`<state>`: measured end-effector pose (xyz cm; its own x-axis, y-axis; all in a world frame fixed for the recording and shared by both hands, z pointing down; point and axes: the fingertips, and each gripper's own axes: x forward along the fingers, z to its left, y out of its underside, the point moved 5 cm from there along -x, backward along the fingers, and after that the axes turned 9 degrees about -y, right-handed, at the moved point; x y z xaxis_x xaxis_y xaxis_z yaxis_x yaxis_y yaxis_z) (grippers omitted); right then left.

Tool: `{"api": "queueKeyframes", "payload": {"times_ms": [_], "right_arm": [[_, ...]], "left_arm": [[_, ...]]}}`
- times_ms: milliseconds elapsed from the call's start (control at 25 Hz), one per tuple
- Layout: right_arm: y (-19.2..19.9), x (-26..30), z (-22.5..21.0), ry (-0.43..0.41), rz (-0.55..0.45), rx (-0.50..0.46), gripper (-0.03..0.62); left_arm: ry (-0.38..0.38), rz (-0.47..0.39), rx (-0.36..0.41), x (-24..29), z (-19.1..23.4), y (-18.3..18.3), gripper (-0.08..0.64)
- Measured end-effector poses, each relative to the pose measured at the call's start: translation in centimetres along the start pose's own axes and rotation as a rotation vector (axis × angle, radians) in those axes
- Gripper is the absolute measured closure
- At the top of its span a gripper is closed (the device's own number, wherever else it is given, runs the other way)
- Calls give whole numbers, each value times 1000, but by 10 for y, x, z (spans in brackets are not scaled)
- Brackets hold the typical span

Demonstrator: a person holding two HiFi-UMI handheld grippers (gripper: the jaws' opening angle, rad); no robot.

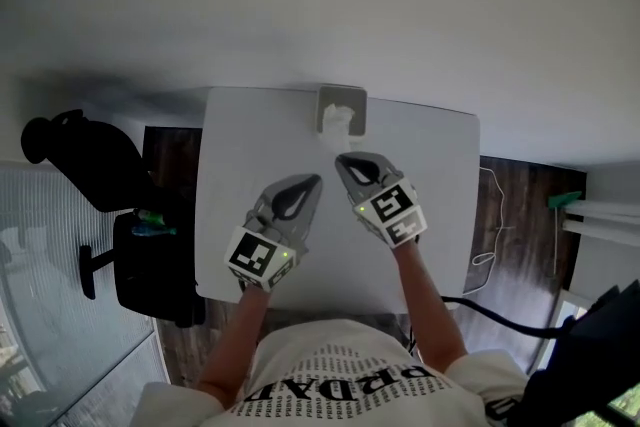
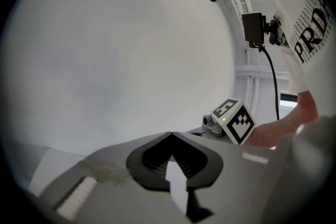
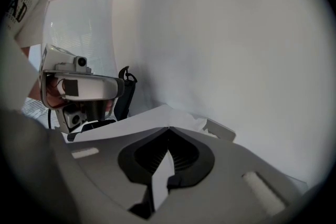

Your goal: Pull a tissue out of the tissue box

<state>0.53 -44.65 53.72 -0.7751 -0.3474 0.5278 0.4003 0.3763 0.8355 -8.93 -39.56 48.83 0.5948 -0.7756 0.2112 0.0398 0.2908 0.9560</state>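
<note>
A grey tissue box [image 1: 342,98] stands at the far edge of the white table [image 1: 440,215], and a white tissue [image 1: 338,118] pokes out of its top. My right gripper [image 1: 339,160] hovers just short of the box, its jaws shut with nothing between them. To its left my left gripper [image 1: 315,180] is also shut and empty. In the right gripper view the shut tips [image 3: 168,127] point toward the crumpled tissue [image 3: 195,122] and the box [image 3: 223,131]. The left gripper view has shut tips [image 2: 171,134] facing the wall, with the right gripper's marker cube [image 2: 234,120] beside them.
A pale wall rises right behind the table. A black office chair [image 1: 85,160] stands on the dark wood floor to the left. A thin cable [image 1: 490,215] trails on the floor to the right, near a green item [image 1: 562,200].
</note>
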Motion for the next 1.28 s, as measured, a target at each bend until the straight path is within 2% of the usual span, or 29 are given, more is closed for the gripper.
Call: {"api": "queueKeyframes", "payload": {"times_ms": [200, 520, 720, 840, 1000, 1280], "right_arm": [[-11, -23, 26, -2, -12, -11, 586], [-17, -65, 77, -5, -99, 4, 586], [-35, -93, 107, -5, -194, 24, 586], [-47, -112, 116, 8, -229, 40, 586], [-63, -130, 121, 23, -247, 16, 586], [-67, -149, 124, 42, -284, 1, 586]], "left_arm": [[10, -1, 2, -22, -20, -8, 568], [35, -22, 16, -53, -51, -20, 568], [59, -33, 32, -72, -70, -37, 568], [70, -47, 53, -79, -79, -49, 568], [63, -70, 60, -84, -84, -60, 568], [63, -75, 61, -82, -91, -63, 568]]}}
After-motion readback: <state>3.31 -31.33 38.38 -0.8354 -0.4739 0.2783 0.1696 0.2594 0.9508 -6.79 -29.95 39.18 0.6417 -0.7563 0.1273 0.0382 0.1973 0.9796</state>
